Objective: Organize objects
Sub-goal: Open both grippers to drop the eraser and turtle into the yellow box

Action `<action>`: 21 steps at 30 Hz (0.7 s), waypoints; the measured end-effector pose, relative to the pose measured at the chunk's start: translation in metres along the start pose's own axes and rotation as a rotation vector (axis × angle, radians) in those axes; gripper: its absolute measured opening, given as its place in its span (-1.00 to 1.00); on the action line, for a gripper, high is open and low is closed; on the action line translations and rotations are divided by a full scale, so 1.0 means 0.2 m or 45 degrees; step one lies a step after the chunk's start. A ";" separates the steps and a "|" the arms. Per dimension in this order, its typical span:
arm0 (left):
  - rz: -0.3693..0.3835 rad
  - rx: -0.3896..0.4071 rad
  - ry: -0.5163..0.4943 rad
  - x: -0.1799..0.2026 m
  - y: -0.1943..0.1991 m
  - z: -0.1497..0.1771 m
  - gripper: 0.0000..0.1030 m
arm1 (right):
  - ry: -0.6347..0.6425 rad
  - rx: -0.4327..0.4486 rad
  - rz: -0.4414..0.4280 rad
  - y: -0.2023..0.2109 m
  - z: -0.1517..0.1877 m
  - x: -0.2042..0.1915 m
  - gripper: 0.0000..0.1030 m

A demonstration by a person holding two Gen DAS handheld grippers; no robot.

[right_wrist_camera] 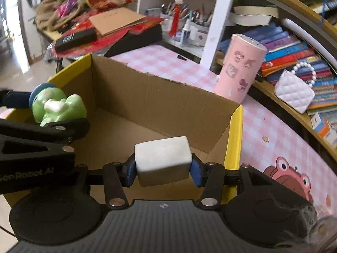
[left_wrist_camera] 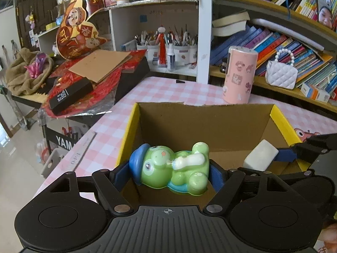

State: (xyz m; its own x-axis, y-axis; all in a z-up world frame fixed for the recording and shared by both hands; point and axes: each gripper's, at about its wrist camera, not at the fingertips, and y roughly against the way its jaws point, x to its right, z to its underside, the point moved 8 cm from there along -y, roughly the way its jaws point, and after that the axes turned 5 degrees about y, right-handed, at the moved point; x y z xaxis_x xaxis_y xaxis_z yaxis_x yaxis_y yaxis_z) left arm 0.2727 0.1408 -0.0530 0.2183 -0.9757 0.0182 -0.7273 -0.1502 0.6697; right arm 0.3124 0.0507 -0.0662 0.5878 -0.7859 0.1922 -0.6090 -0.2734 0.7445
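Note:
My left gripper (left_wrist_camera: pixel 169 174) is shut on a green frog toy (left_wrist_camera: pixel 174 167) with a blue hat, held over the open cardboard box (left_wrist_camera: pixel 202 116) near its left side. My right gripper (right_wrist_camera: pixel 163 169) is shut on a white block (right_wrist_camera: pixel 163 159) and holds it over the box's (right_wrist_camera: pixel 151 97) right part. The white block (left_wrist_camera: pixel 261 157) and the right gripper also show at the right of the left wrist view. The frog toy (right_wrist_camera: pixel 58 106) shows at the left of the right wrist view. The box floor looks bare.
The box has yellow outer sides and stands on a pink checked table (left_wrist_camera: pixel 168 90). A pink cylinder (left_wrist_camera: pixel 240 74) stands behind the box. Bookshelves with a white quilted purse (left_wrist_camera: pixel 281 74) lie to the right. A keyboard piled with red papers (left_wrist_camera: pixel 84 78) is at the left.

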 end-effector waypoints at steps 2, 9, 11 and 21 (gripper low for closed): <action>-0.007 -0.018 -0.011 0.00 -0.02 0.01 0.54 | 0.031 -0.020 0.002 -0.01 0.00 -0.01 -0.06; 0.003 -0.011 -0.010 0.01 -0.02 -0.01 0.59 | 0.018 -0.019 0.018 -0.01 -0.01 -0.01 0.05; 0.017 0.009 0.003 0.00 0.01 -0.02 0.63 | -0.013 0.020 0.030 0.02 -0.02 0.01 0.14; 0.062 0.218 0.055 -0.06 0.36 -0.11 0.81 | -0.172 0.253 0.079 0.39 -0.07 0.02 0.13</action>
State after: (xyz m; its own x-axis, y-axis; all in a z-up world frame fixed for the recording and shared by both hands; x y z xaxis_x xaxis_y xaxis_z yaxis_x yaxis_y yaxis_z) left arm 0.2310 0.1459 0.0112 0.2054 -0.9753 0.0817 -0.8369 -0.1318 0.5313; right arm 0.2757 0.0344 0.0014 0.4778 -0.8678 0.1365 -0.7422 -0.3157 0.5911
